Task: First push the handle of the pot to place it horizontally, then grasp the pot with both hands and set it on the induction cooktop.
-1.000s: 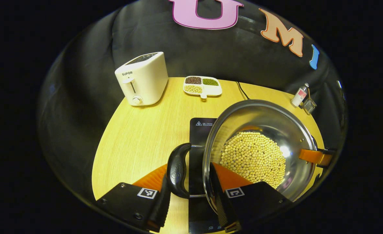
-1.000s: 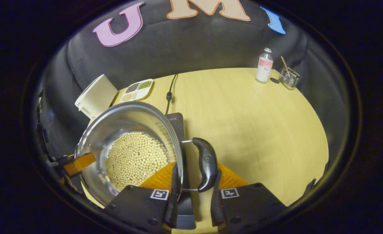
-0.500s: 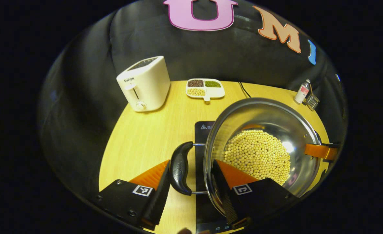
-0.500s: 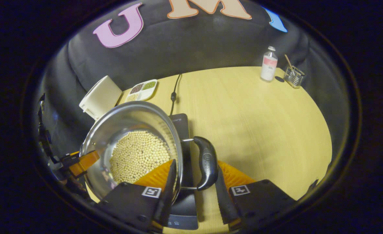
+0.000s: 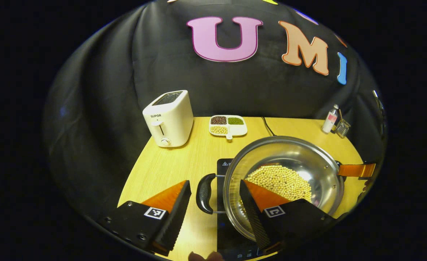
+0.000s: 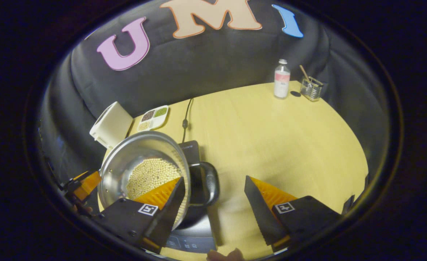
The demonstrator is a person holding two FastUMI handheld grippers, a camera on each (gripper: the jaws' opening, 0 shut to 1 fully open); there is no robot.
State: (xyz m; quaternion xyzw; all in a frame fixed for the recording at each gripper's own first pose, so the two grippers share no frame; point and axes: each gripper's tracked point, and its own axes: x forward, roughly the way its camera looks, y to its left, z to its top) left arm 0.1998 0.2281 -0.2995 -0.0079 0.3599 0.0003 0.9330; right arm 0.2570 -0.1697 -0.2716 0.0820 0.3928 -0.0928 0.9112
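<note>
1. In the left gripper view, the left gripper point(image 5: 213, 210) has its fingers spread wide apart and clamped on nothing; half a second ago they sat close around the pot's left handle point(image 5: 204, 193), which now lies free between them.
2. In the right gripper view, the right gripper point(image 6: 213, 206) is likewise parted, one finger point(image 6: 169, 206) overlapping the pot rim and the other well clear of the right handle point(image 6: 211, 183); a second ago these fingers were closed on that handle.
3. The pot point(image 5: 325, 170) of pale round beans point(image 5: 278, 181) rests on the black induction cooktop point(image 5: 225, 167), both handles lying level. The cooktop's front panel is cut off at the bottom edge, and its small print is too fine to make out.
4. Across the pot, an orange finger point(image 5: 356, 169) of the other gripper shows at the far rim, partly cut off.
5. Farther back on the wooden surface point(image 6: 271, 145) stand a white toaster point(image 5: 169, 117) with a short word printed on its front, a divided dish point(image 5: 228, 125) of dark, green and pale beans, a power cord point(image 6: 185, 119), a small bottle point(image 6: 281, 79) with a pink label too small to make out, and a glass holder point(image 6: 312, 89) with a stick in it.
</note>
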